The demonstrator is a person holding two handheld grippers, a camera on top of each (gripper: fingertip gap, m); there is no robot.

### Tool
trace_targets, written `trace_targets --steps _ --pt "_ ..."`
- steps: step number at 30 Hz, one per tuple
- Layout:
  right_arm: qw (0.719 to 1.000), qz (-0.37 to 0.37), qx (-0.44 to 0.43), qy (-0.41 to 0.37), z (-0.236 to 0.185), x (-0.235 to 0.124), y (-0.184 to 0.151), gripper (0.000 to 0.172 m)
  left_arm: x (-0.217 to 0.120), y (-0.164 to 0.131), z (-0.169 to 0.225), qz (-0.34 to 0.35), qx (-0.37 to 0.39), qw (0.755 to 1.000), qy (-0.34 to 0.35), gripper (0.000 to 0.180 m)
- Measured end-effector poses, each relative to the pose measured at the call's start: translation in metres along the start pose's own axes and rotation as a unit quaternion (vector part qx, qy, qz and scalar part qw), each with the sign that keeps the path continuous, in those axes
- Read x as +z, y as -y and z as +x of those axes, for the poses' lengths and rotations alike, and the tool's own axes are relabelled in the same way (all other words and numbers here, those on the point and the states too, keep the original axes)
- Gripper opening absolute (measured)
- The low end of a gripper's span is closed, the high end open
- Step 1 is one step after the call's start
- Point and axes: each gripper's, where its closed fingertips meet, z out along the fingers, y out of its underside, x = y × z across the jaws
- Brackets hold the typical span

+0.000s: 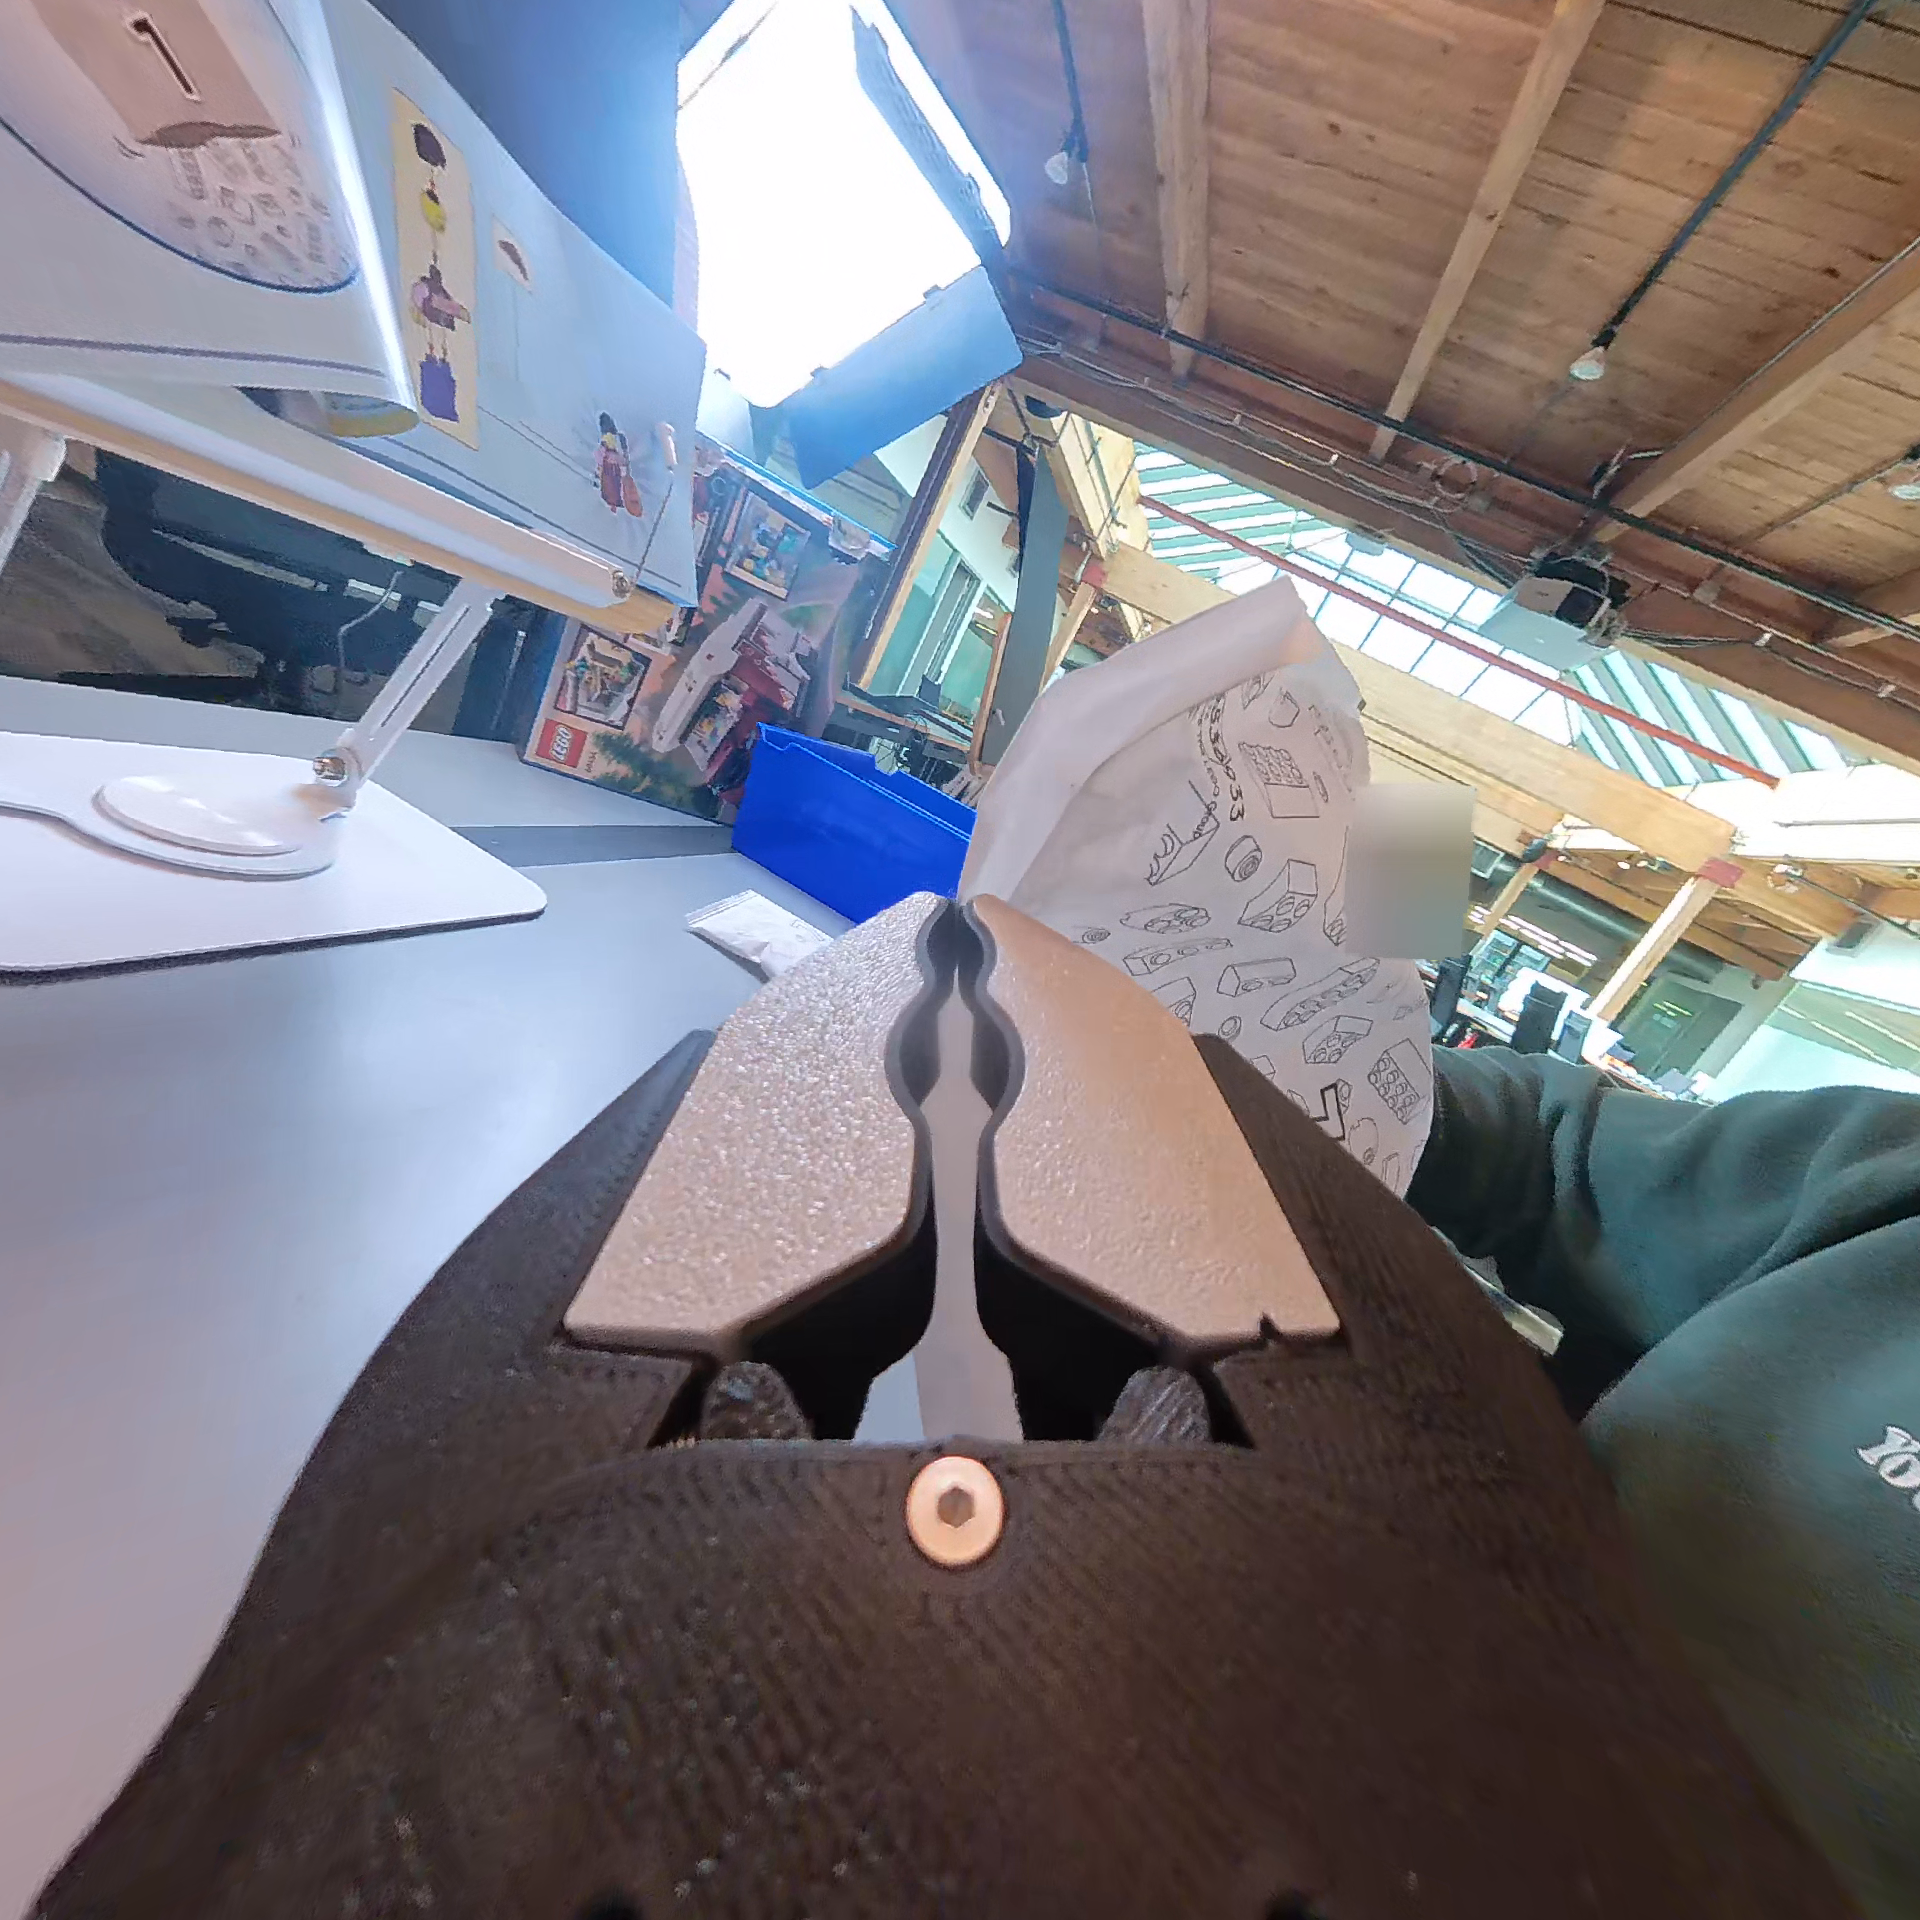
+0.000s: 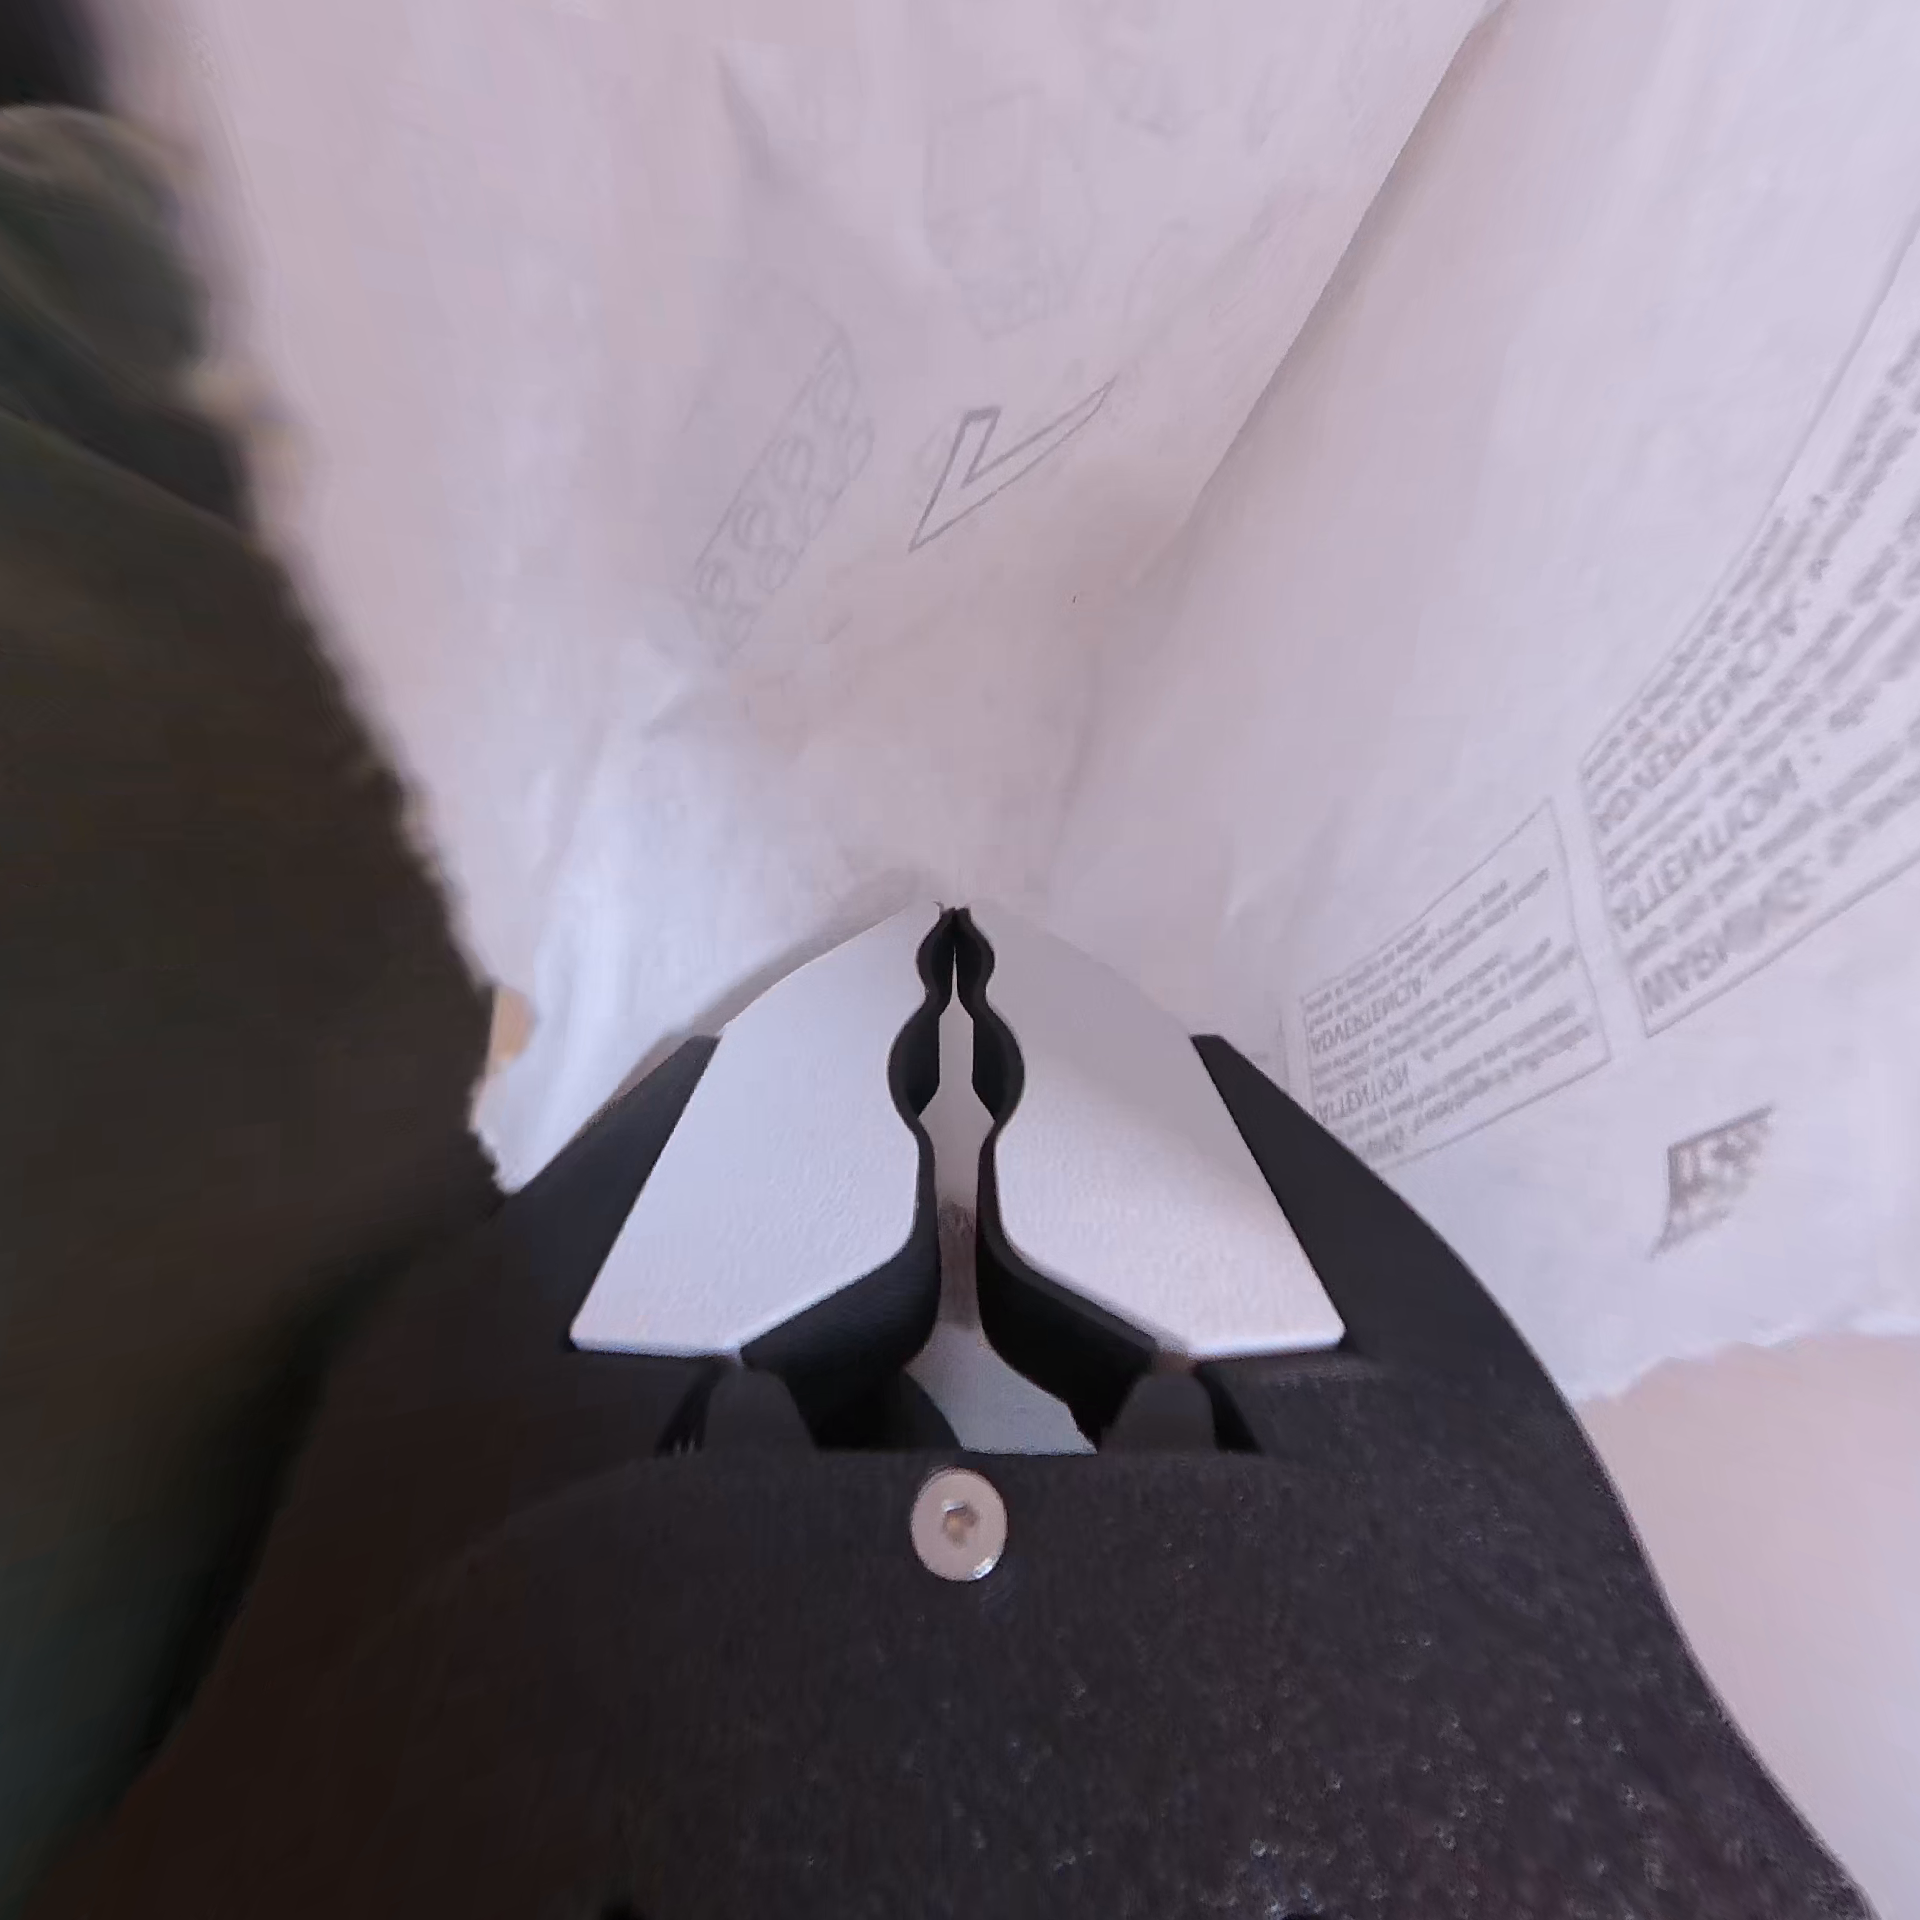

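A white paper bag (image 1: 1195, 883) printed with brick drawings hangs in the air above the grey table (image 1: 260, 1195). In the left wrist view my left gripper (image 1: 958, 916) is shut, and the bag's lower left edge runs right into its fingertips. In the right wrist view the same bag (image 2: 1039, 468) fills almost the whole picture. My right gripper (image 2: 954, 916) is shut on it, and the paper puckers at the fingertips. Neither view shows the other gripper.
A white book stand (image 1: 260, 862) holds an open instruction booklet (image 1: 499, 343) at the upper left. A toy box (image 1: 665, 707), a blue bin (image 1: 842, 831) and a small white packet (image 1: 758, 930) lie behind. A person's dark green sleeve (image 1: 1714, 1247) is on the right.
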Motion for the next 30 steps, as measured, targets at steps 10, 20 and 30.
trace_targets --steps 10,20,30 --pt "0.993 -0.047 -0.031 0.107 -0.026 -0.006 -0.018 0.000 -0.001 -0.003 -0.010 -0.009 -0.016 1.000 0.022 0.000" --pt "0.982 -0.079 -0.026 0.168 -0.040 -0.006 -0.028 0.000 0.000 -0.002 -0.003 0.003 -0.027 1.000 0.002 0.000" --pt "0.993 -0.101 0.059 -0.019 0.019 0.005 -0.024 0.005 0.008 -0.007 0.024 -0.022 0.029 0.998 -0.044 0.000"
